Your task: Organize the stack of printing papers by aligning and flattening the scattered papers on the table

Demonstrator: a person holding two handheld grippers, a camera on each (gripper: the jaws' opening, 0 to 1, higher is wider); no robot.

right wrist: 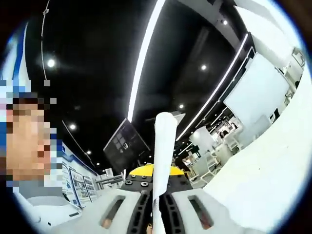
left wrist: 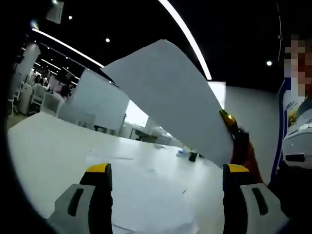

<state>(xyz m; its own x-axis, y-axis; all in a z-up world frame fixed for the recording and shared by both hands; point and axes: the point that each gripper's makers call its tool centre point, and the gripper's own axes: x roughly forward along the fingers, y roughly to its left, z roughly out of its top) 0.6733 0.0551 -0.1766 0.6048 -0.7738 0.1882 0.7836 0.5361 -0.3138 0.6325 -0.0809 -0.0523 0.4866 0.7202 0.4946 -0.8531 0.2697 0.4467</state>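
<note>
A sheet (left wrist: 168, 100) is being held aloft above the worktop (left wrist: 53, 151), clamped edge-on between the closed jaws of the right tool (right wrist: 157, 214). The left tool (left wrist: 165, 183) is being held with jaws apart over papers (left wrist: 146, 195) lying on the worktop.

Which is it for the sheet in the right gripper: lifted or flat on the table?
Lifted. The right gripper is shut on the sheet, which hangs tilted above the table.

Both views upward, sharing sheet (left wrist: 170, 97)
</note>
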